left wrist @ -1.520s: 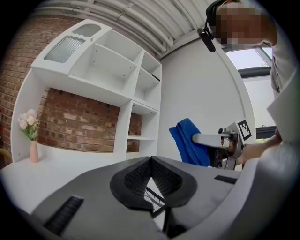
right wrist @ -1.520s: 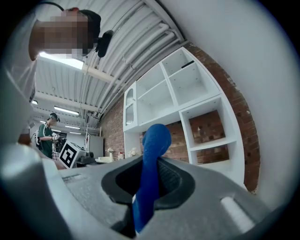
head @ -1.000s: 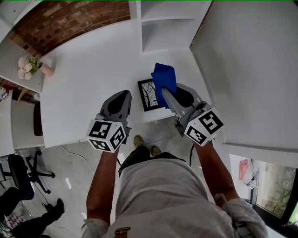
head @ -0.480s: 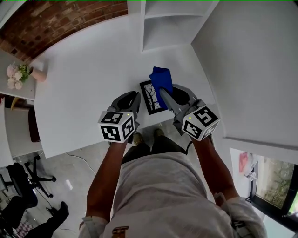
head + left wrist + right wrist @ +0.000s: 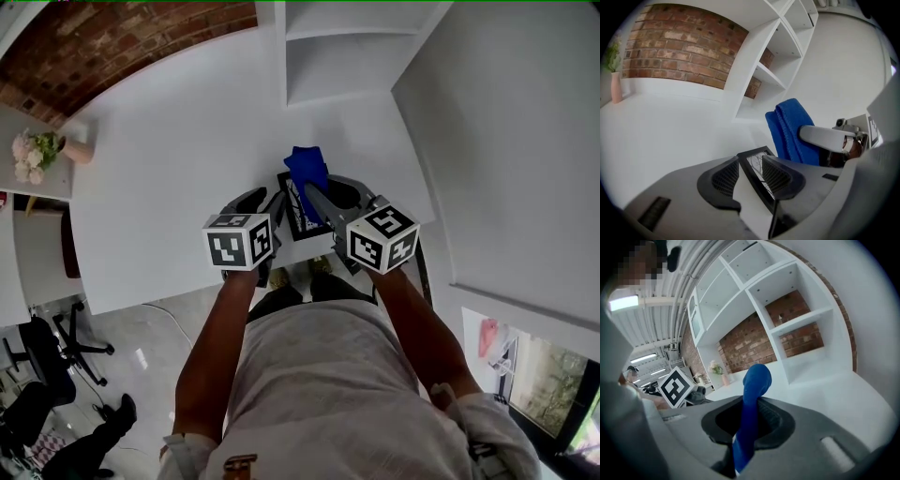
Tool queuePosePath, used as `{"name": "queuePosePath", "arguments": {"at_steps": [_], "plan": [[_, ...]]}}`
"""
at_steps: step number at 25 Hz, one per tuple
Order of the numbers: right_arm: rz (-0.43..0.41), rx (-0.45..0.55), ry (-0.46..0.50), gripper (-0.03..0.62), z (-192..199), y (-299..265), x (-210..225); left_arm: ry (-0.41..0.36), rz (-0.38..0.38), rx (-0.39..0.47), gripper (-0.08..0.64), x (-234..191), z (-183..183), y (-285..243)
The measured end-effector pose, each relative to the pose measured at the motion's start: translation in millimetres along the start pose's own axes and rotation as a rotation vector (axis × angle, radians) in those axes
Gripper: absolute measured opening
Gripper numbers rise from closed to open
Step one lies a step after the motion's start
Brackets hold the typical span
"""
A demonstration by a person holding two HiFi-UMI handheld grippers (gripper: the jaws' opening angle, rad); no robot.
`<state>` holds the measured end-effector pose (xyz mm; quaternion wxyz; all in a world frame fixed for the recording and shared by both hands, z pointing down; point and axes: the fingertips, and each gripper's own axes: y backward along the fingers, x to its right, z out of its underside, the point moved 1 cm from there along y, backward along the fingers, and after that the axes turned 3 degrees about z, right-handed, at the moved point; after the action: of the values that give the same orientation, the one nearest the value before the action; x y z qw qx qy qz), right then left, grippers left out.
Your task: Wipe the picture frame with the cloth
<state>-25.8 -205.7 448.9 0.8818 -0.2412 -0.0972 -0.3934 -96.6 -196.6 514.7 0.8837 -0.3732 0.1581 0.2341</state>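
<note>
A small black picture frame (image 5: pixel 296 217) with a tree print lies near the front edge of the white desk (image 5: pixel 169 141). My left gripper (image 5: pixel 270 201) is at the frame's left side. In the left gripper view its jaws (image 5: pixel 751 169) have just been opening, and the frame's black border (image 5: pixel 754 177) runs between the pads without being pressed. My right gripper (image 5: pixel 311 191) is shut on a folded blue cloth (image 5: pixel 307 169), which hangs above the frame's upper part. The cloth (image 5: pixel 753 394) stands up between the right pads, and it also shows as blue folds (image 5: pixel 790 131) beyond the frame.
A white shelf unit (image 5: pixel 347 56) stands at the back of the desk, with a brick wall (image 5: pixel 112 37) to its left. A pink vase with flowers (image 5: pixel 75 150) sits at the far left. A white panel (image 5: pixel 506 141) borders the right side. An office chair (image 5: pixel 42 352) stands on the floor below.
Both grippers have come down and closer together over the frame. The left gripper moved right to the frame's left edge. The cloth now covers more of the frame.
</note>
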Motion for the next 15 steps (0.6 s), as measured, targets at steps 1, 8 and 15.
{"name": "queuePosePath", "arguments": {"at_steps": [1,8,15], "plan": [[-0.003,-0.018,-0.009,0.051,2.2,-2.9,1.8,0.003,-0.009,-0.018,0.153,-1.7,2.2,-3.5],[-0.028,-0.144,-0.083,0.051,14.8,-21.5,10.3,0.007,-0.04,-0.148,0.197,-7.5,20.0,-22.0],[-0.053,-0.268,-0.146,0.051,31.6,-40.7,11.3,0.009,-0.059,-0.203,0.21,-14.9,29.4,-28.1]]}}
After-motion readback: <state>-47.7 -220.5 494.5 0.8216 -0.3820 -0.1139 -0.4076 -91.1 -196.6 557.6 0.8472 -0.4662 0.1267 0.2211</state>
